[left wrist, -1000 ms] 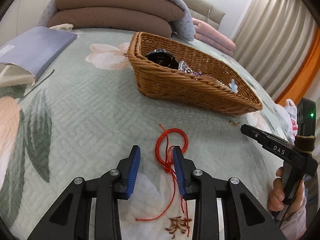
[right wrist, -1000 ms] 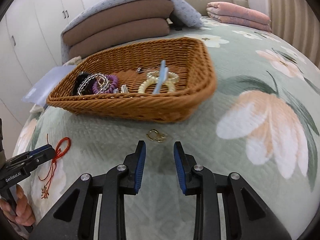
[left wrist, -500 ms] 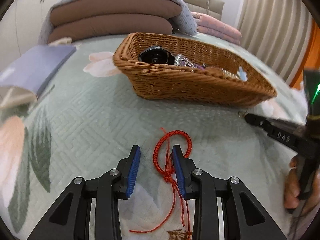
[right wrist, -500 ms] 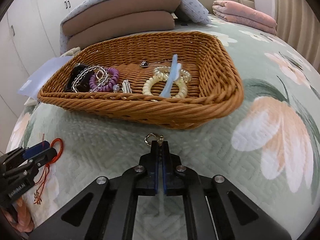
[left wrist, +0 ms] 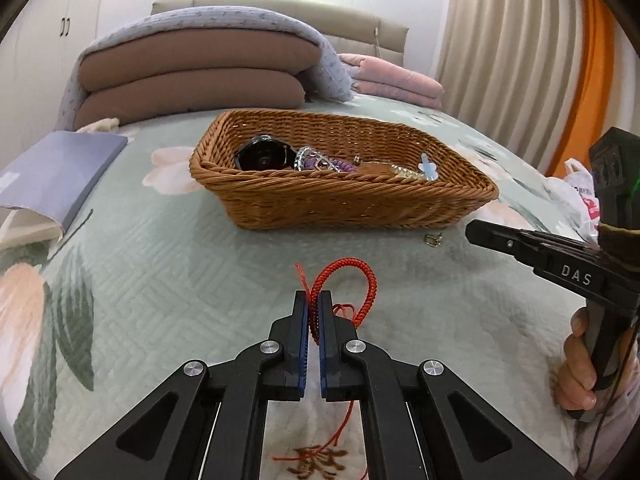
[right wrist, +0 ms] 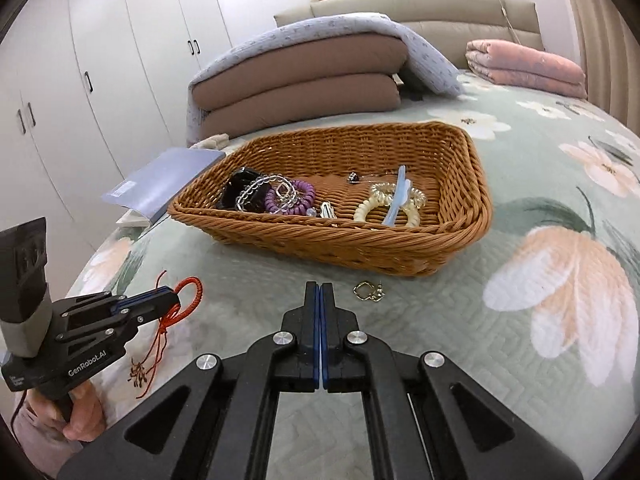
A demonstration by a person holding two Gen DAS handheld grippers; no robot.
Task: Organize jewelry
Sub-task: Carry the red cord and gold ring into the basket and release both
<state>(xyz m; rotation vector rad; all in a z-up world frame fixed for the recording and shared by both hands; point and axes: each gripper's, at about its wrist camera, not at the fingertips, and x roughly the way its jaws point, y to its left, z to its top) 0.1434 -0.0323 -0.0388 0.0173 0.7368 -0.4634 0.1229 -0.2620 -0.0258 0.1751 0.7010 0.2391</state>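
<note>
A red cord bracelet (left wrist: 362, 280) lies on the green floral bedspread. My left gripper (left wrist: 314, 300) is shut on its left strand; it also shows in the right wrist view (right wrist: 174, 296). A small gold earring (right wrist: 368, 292) lies on the bedspread in front of the wicker basket (right wrist: 452, 252), just right of my right gripper (right wrist: 319, 292), which is shut and empty. The earring also shows in the left wrist view (left wrist: 434, 239). The basket (left wrist: 320, 208) holds a black watch, a purple coil tie, a cream coil tie and a blue clip.
Folded brown and grey quilts (right wrist: 304, 80) and a pink blanket (right wrist: 528, 68) lie behind the basket. A grey-blue book (left wrist: 56, 172) lies at the left. A plastic bag (left wrist: 580, 196) sits at the bed's right edge. White wardrobes (right wrist: 100, 60) stand at the left.
My left gripper closed on the red bracelet's strand. My right gripper shut half a second ago near the earring and has now drawn back, empty; the earring stays on the bedspread.
</note>
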